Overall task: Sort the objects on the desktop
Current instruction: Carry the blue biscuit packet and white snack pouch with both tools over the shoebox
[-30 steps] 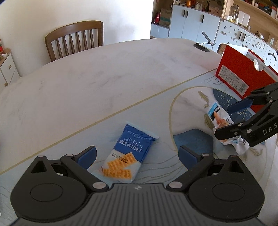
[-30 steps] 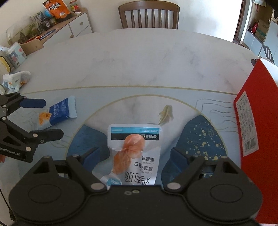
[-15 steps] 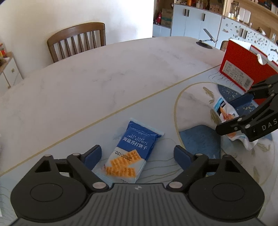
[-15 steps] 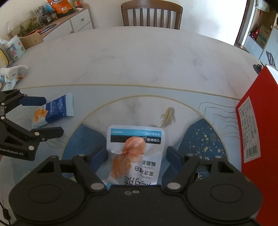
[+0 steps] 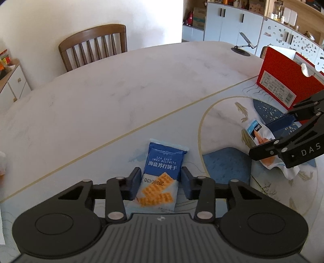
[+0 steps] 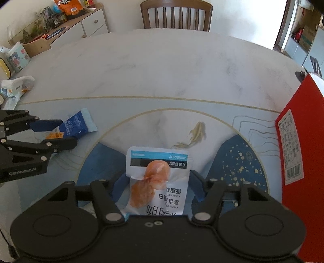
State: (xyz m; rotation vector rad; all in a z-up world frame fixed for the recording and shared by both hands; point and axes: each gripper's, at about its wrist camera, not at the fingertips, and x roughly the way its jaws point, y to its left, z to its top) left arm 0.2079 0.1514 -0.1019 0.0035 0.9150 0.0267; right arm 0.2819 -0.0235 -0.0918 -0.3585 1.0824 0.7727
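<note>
Since a sec ago the left gripper (image 5: pixel 161 182) has gone from wide open to clamped on the biscuit packet (image 5: pixel 160 178), pads pressing both long edges; packet lies flat on the table (image 5: pixel 121 85), near edge, at 6 o'clock in left view. Right gripper (image 6: pixel 160 188) is closing w/ the white snack pouch (image 6: pixel 158 182) between its pads, not clearly squeezed yet. Red box (image 6: pixel 293 145) stands at 3 o'clock of the pouch; chair (image 6: pixel 176 14) at 12, across the table.

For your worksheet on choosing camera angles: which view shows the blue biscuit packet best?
The left wrist view: the blue biscuit packet lies central, label readable, between the left gripper's pads. The right wrist view shows it small, at the left edge, partly hidden.
</note>
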